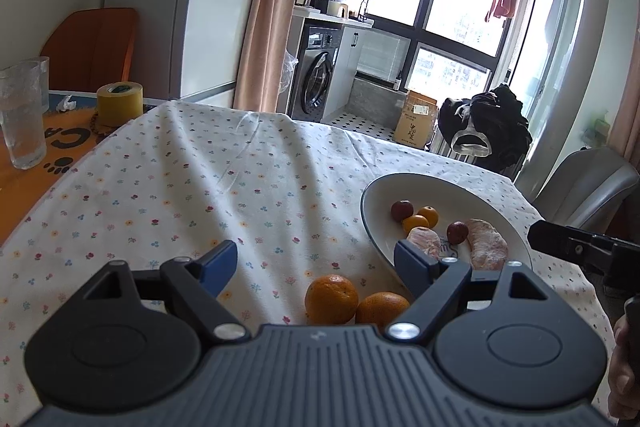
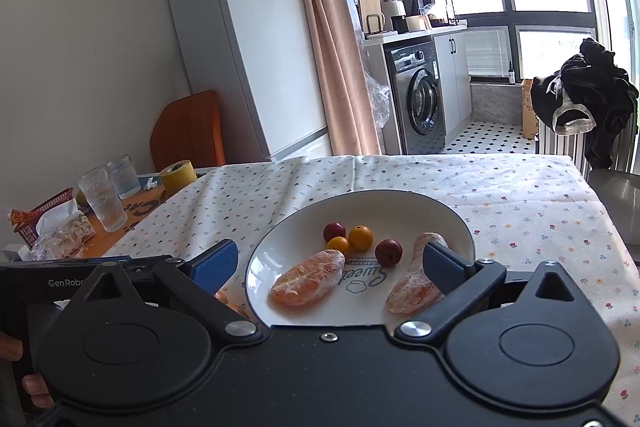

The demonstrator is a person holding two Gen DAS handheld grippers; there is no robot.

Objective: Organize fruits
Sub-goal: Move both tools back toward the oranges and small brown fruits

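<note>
two oranges off the plate, both grippers spread and empty

we see two whole oranges on the floral tablecloth (image 1: pixel 240 167), side by side and touching or nearly so: the left orange (image 1: pixel 331 299) is round with a dimpled, bright skin, the right orange (image 1: pixel 382 308) sits lower in the left wrist view, partly cut off by the gripper body. both lie just left of the white plate (image 1: pixel 492 211), outside its rim.

on the plate: two small red fruits (image 2: pixel 334 231) (image 2: pixel 388 252), two small orange citrus (image 2: pixel 360 237) (image 2: pixel 339 245) touching each other, and two peeled citrus pieces with white pith, one left (image 2: pixel 307 279), one right (image 2: pixel 416 285). printed lettering on the plate floor sits between the peeled pieces.

left gripper (image 1: pixel 316 259): fingers wide apart, holding nothing. both oranges sit in the gap between its blue pads, close to the gripper body; its right pad (image 1: pixel 412 263) overlaps the plate's near rim in view. contact with the fruit: none visible.

right gripper (image 2: pixel 334 267): also spread wide, nothing held. it hangs over the near side of the plate; its right pad (image 2: pixel 444 267) overlaps the right peeled piece in view, we cannot tell if it touches. the left peeled piece lies between the pads. from the left wrist view its black body shows at the right edge, beyond the plate.

far left of the table: two glasses (image 2: pixel 102 199), a yellow tape roll (image 2: pixel 178 177).
</note>
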